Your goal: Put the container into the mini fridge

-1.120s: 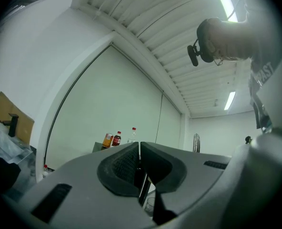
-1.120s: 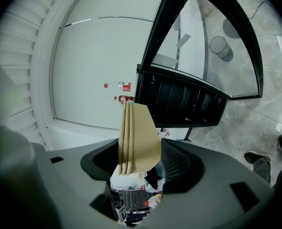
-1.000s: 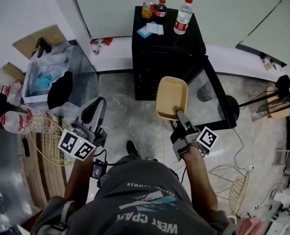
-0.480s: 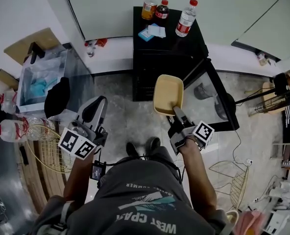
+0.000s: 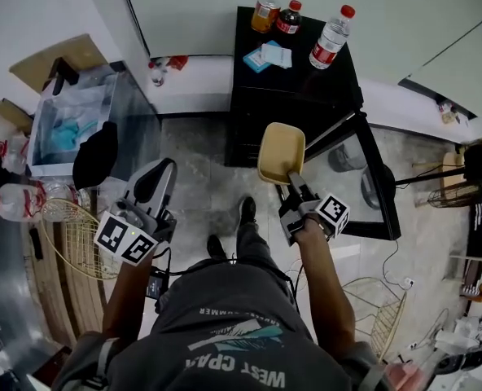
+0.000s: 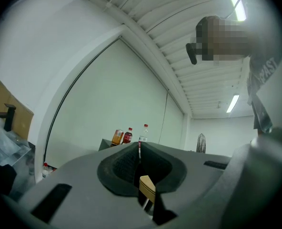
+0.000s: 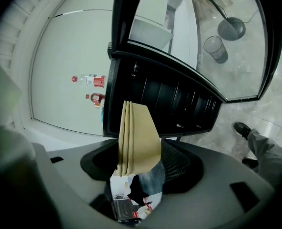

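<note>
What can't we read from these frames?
Fridge interior: dark in the right gripper view, hidden under its top in the head view; free shelf space unknown.
Container: edge-on in the right gripper view; gap to the fridge unclear.
Bottles: labels too small.
Tan piece low in the left gripper: unidentifiable.

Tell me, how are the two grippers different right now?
The right gripper has its jaws shut on the tan container, while the left gripper has its jaws shut on nothing. The right gripper reaches toward the open mini fridge, while the left gripper is off to the side, by a wire basket. Both are dark grey, and both have their jaws shut.
</note>
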Tool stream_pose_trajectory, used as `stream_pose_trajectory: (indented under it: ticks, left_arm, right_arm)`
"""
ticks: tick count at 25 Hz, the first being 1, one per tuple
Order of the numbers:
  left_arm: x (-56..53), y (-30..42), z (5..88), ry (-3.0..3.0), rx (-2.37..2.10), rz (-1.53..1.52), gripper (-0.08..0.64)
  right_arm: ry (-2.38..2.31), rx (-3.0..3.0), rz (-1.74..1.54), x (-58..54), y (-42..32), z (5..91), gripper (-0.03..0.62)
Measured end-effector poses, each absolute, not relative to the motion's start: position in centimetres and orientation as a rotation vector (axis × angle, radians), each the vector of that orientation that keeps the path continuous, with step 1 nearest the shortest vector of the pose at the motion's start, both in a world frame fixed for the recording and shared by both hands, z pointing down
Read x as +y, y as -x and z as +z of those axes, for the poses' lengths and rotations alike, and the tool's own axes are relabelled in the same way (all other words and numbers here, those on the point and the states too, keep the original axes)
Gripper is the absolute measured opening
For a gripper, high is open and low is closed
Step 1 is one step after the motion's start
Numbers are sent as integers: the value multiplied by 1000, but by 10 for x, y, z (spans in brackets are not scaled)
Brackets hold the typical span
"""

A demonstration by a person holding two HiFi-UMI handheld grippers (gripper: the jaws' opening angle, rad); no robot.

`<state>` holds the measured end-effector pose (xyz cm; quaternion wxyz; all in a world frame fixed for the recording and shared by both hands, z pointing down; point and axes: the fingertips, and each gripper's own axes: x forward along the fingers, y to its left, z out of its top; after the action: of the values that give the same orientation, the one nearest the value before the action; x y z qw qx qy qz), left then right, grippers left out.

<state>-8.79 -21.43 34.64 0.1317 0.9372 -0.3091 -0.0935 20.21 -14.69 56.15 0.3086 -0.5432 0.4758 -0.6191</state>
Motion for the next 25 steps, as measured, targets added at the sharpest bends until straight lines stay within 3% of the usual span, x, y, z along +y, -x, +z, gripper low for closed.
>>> stream_pose_trajectory:
  ticks: [25]
  left_arm:
    - [-281,85,399,-2585,-1100,-91,26]
  right_arm:
    - [1453,1227,-1747,-284,-243,717,272]
